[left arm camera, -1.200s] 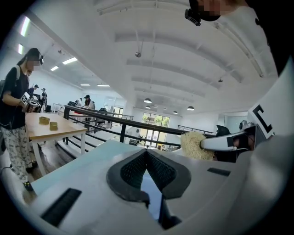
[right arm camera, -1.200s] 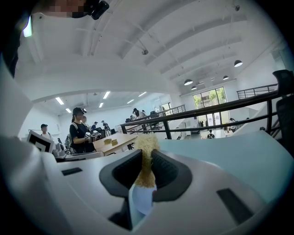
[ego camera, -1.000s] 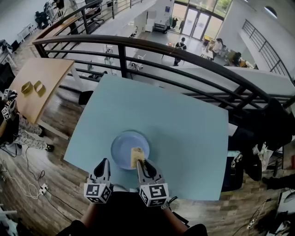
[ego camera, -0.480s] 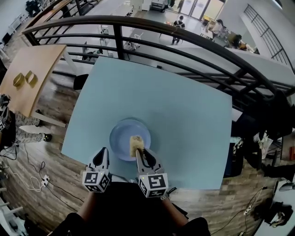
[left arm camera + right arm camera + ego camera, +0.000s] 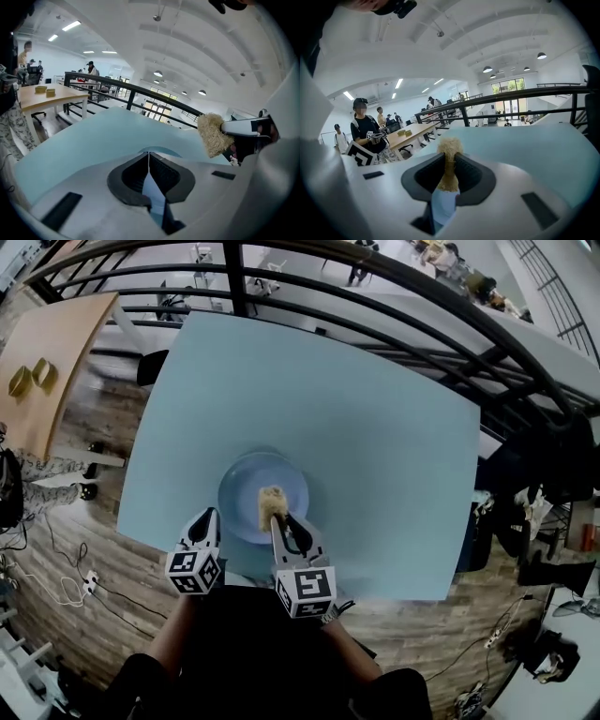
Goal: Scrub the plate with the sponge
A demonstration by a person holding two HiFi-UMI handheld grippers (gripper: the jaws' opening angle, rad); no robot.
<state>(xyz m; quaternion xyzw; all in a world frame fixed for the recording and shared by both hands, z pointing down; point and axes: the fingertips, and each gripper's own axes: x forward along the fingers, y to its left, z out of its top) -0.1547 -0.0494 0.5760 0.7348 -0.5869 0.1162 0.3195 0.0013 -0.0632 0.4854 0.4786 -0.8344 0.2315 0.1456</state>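
Right tongs [image 5: 449, 161] around coarse fibrous sponge [image 5: 271, 504]

A light blue table [image 5: 375, 418] fills the middle of the head view, its far edge close to a black metal railing [image 5: 394, 282] that curves along a balcony. Beyond the railing, on a lower floor, a few people [image 5: 361, 251] stand or walk. To the left stands a wooden table [image 5: 61, 338] with two small yellow objects [image 5: 28, 379] side by side on it. The wood-plank floor [image 5: 103, 549] below carries loose white cables [image 5: 52, 592]. Dark bags or clothing [image 5: 553, 465] are heaped to the right of the blue table. In the right gripper view a person in a black top and cap [image 5: 365, 130] stands near the wooden table, under round ceiling lamps [image 5: 487, 69].
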